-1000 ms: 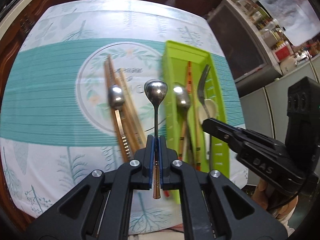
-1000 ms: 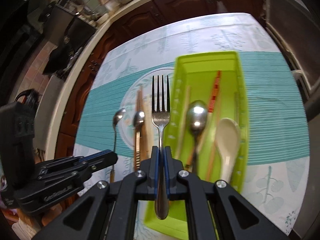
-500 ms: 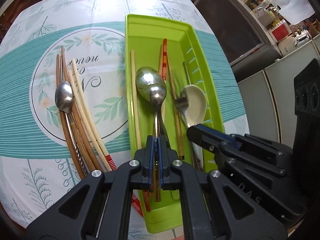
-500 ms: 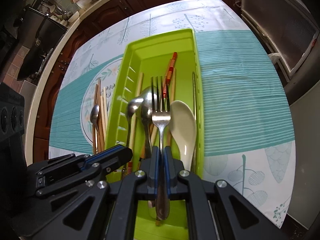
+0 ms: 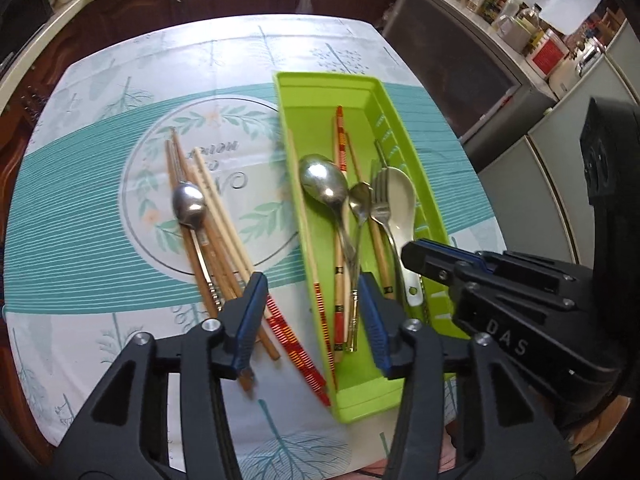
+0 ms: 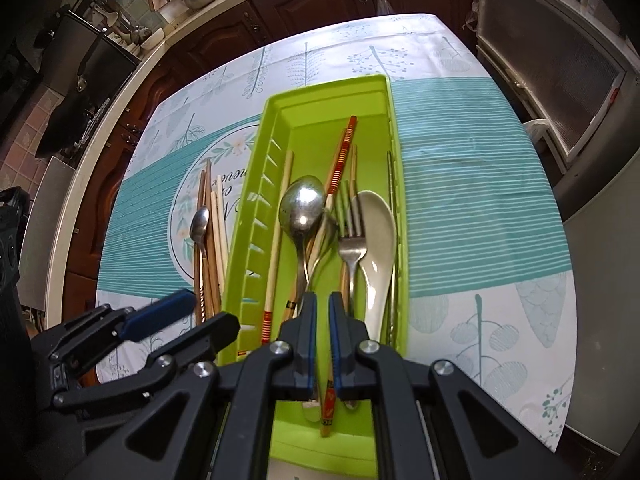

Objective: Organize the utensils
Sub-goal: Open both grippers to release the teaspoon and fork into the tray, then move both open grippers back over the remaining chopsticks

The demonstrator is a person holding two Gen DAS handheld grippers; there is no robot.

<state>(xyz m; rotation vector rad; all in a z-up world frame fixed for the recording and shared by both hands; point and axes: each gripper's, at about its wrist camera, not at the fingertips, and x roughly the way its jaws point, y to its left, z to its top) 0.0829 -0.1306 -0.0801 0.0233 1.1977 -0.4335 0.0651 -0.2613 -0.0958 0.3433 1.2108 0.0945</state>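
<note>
Utensils: most lie lengthwise in the green tray [image 5: 404,136] on the worktop — a large metal spoon [image 5: 324,182], a smaller spoon [image 5: 360,200], a fork [image 5: 382,204], a white ceramic spoon [image 5: 402,196] and red-banded chopsticks [image 5: 340,136], handles toward the camera so they drop in parallel.
Still outside: a bundle of wooden chopsticks [image 5: 216,240] with a metal spoon [image 5: 188,202] on top, on the patterned tablecloth [image 5: 80,200] just left of the tray; one red-patterned chopstick [image 5: 292,348] leans along the tray's near left wall.
Left claw [image 5: 312,320]: jaws opening, straddling the tray's near left wall; the smaller spoon's handle lies between the fingers but no pad presses on it, which reads as a release into the tray.
Right claw [image 6: 322,344]: fingers nearly together over the tray's near end; the fork's handle runs toward it, but no grip shows, and the narrow gap looks empty.
Edges: the tray's slotted walls [image 6: 260,216] hem the cutlery in; its far half is mostly bare, leaving room for more pieces.
Open room: clear cloth right of the tray; the two claws sit near each other, so the left one's path back to the chopstick bundle looks the freer.
</note>
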